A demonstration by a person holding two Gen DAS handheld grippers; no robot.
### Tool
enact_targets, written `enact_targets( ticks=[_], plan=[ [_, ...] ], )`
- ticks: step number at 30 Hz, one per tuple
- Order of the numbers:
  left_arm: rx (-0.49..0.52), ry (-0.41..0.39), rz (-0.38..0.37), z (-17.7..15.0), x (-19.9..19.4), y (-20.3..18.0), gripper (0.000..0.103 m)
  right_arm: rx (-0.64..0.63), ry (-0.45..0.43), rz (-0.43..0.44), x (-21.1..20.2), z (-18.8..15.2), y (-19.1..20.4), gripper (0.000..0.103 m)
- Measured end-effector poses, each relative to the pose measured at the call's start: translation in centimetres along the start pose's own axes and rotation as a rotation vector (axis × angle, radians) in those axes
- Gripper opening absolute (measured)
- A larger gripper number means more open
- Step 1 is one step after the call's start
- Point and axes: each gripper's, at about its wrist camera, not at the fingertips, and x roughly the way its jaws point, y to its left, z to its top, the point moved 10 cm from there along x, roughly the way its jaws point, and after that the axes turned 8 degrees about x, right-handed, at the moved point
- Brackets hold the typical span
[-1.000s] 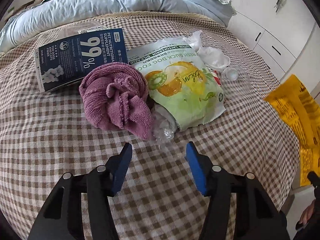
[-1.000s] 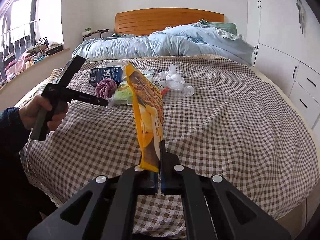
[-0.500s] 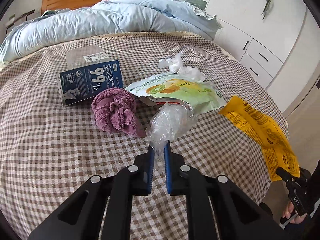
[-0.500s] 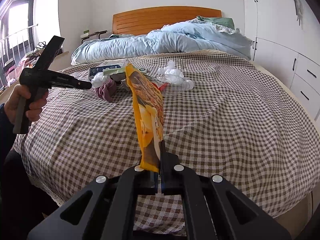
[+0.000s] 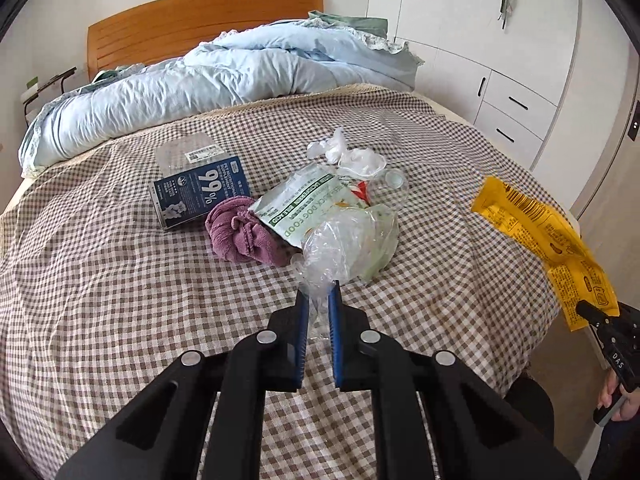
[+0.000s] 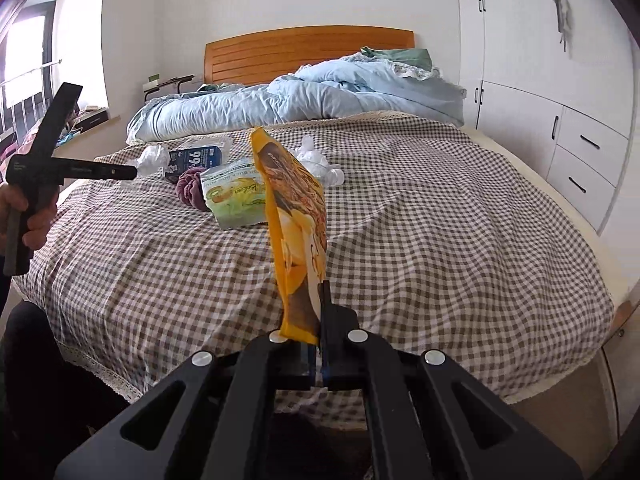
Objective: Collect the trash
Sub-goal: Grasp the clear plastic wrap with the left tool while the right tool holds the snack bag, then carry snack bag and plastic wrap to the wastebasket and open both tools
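My left gripper (image 5: 318,300) is shut on a crumpled clear plastic wrapper (image 5: 340,248) and holds it above the checked bedspread (image 5: 120,300). It also shows at the left of the right wrist view (image 6: 134,172) with the wrapper (image 6: 154,158). My right gripper (image 6: 320,320) is shut on a yellow snack bag (image 6: 296,216), held upright off the bed's foot; the bag shows at the right of the left wrist view (image 5: 548,240). On the bed lie a green dog food pouch (image 5: 304,204), a blue "99%" box (image 5: 200,194), white tissue (image 5: 352,156) and a clear cup (image 5: 394,182).
A purple towel (image 5: 244,232) lies bunched beside the pouch. A light blue duvet (image 5: 208,84) is heaped at the wooden headboard (image 5: 192,24). White cupboards and drawers (image 5: 512,112) line the right wall. A window ledge with clutter (image 6: 80,120) stands at the left.
My left gripper closed on the clear plastic wrapper, then lifted it and pulled back from the trash pile. My right gripper keeps holding the yellow bag, nearly still.
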Motion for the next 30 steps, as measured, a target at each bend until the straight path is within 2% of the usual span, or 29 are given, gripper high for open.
enact_targets(
  ticks=[4,9,16,20,23,28,30],
  plan=[
    [0.067,-0.029,-0.001,0.8,-1.1,-2.7,0.007,0.041,-0.023,-0.041,-2.2,-0.6,-2.1,0.001],
    [0.136,-0.040,-0.060,1.4,-1.3,-8.0,0.007,0.070,-0.009,-0.147,-5.2,-3.1,-5.9,0.001],
    [0.245,-0.024,-0.202,1.5,-0.5,-18.6,0.007,0.147,0.045,-0.270,-9.2,-8.4,-11.0,0.002],
    [0.343,-0.006,-0.308,0.1,-0.4,-26.5,0.007,0.202,0.084,-0.320,-10.9,-11.9,-13.6,0.001],
    [0.415,0.018,-0.358,-1.2,0.3,-32.0,0.007,0.239,0.124,-0.350,-11.7,-14.8,-15.2,0.001],
    [0.490,0.090,-0.418,-4.2,2.2,-38.5,0.007,0.308,0.229,-0.350,-11.2,-20.5,-17.1,0.002],
    [0.505,0.131,-0.448,-5.6,3.2,-40.5,0.007,0.352,0.271,-0.325,-10.6,-22.8,-17.2,0.002]
  ],
)
